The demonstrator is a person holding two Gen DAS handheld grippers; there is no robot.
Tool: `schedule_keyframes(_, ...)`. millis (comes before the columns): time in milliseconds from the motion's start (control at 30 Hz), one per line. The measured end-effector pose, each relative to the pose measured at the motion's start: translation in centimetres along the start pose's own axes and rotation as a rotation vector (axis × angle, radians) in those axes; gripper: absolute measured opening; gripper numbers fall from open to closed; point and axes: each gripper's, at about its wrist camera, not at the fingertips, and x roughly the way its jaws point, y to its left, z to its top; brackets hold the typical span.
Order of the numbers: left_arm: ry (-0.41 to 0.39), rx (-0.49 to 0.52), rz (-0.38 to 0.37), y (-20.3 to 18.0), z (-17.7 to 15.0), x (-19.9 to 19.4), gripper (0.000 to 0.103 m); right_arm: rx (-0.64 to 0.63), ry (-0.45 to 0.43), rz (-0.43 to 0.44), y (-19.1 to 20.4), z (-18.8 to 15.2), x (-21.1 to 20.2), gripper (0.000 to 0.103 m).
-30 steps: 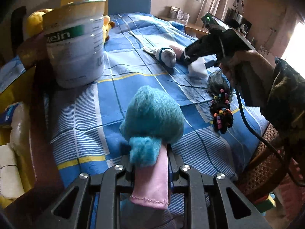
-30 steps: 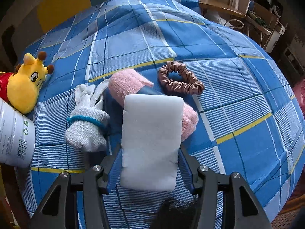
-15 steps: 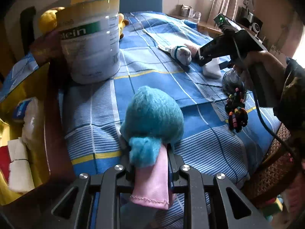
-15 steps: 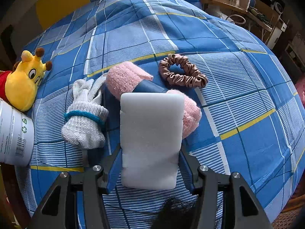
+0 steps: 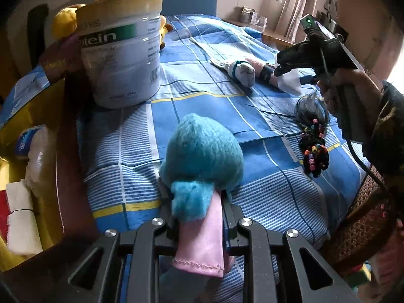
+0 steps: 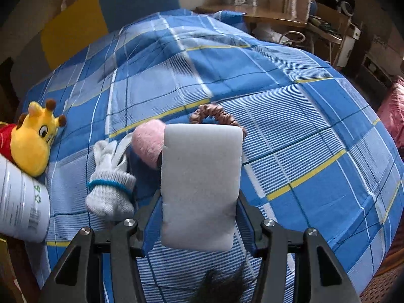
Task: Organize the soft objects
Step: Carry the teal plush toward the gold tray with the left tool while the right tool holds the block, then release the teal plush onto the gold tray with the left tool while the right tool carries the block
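My left gripper (image 5: 198, 209) is shut on a fuzzy teal sock (image 5: 202, 151) by its pink cuff, low over the blue plaid cloth (image 5: 207, 106). My right gripper (image 6: 199, 202) is shut on a white foam sponge (image 6: 199, 189), which stands upright between the fingers, above the cloth. Behind the sponge lie a pink fuzzy sock (image 6: 147, 141) and a brown scrunchie (image 6: 217, 116), both partly hidden. A white knit sock (image 6: 109, 189) with a teal band lies to their left. In the left wrist view the right gripper (image 5: 285, 75) carries the sponge (image 5: 290, 83) at the far right.
A tall white powder tin (image 5: 123, 55) stands at the cloth's left edge, with a yellow giraffe plush (image 6: 32, 141) behind it. A black beaded hairpiece (image 5: 314, 136) lies near the right edge. A yellow box (image 5: 15, 151) with white items sits at the left.
My right gripper has risen a little with the sponge, which now covers more of the pink sock and scrunchie. The left gripper keeps its hold on the teal sock, in place.
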Motion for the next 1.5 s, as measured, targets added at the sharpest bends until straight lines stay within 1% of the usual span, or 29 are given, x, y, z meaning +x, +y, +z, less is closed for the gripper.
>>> schedule_keyframes(133,-0.012,0.000,-0.017,0.2,0.0,-0.2,0.024,0.022,-0.019,-0.011,-0.6,0.3,-0.2,0.054)
schedule_keyframes(233,-0.048,0.014,-0.023,0.2,0.3,-1.0,0.024,0.051,-0.044,-0.006,-0.9,0.6,-0.5,0.054)
schedule_keyframes(367,-0.073,0.006,-0.049,0.7,0.4,-1.5,0.024,0.071,-0.021,-0.012,-1.1,0.8,0.0,0.054)
schedule_keyframes(500,-0.082,-0.003,-0.059,1.2,0.5,-1.8,0.024,0.038,-0.001,-0.044,-0.1,1.3,0.4,0.054)
schedule_keyframes(633,-0.098,-0.011,-0.062,1.6,0.5,-2.3,0.024,-0.004,0.017,-0.052,1.4,2.3,0.5,0.054)
schedule_keyframes(900,-0.148,-0.041,-0.063,2.9,0.9,-4.4,0.024,-0.082,-0.008,-0.053,5.1,4.0,-0.6,0.054)
schedule_keyframes(1067,-0.184,-0.098,-0.087,4.2,1.7,-6.4,0.024,-0.119,-0.031,-0.039,7.0,4.7,-1.3,0.054)
schedule_keyframes(1200,-0.230,-0.141,-0.080,5.8,2.5,-8.4,0.024,-0.137,-0.020,-0.036,7.6,4.0,-0.7,0.054)
schedule_keyframes(1300,-0.261,-0.219,-0.041,8.6,3.2,-9.9,0.024,-0.133,0.003,-0.039,7.2,3.1,0.2,0.054)
schedule_keyframes(1400,-0.278,-0.320,0.064,13.0,3.6,-10.7,0.024,-0.124,0.024,-0.044,6.7,2.5,1.0,0.054)
schedule_keyframes(1500,-0.235,-0.447,0.183,18.8,3.4,-10.2,0.024,-0.118,0.033,-0.042,6.3,2.1,1.3,0.054)
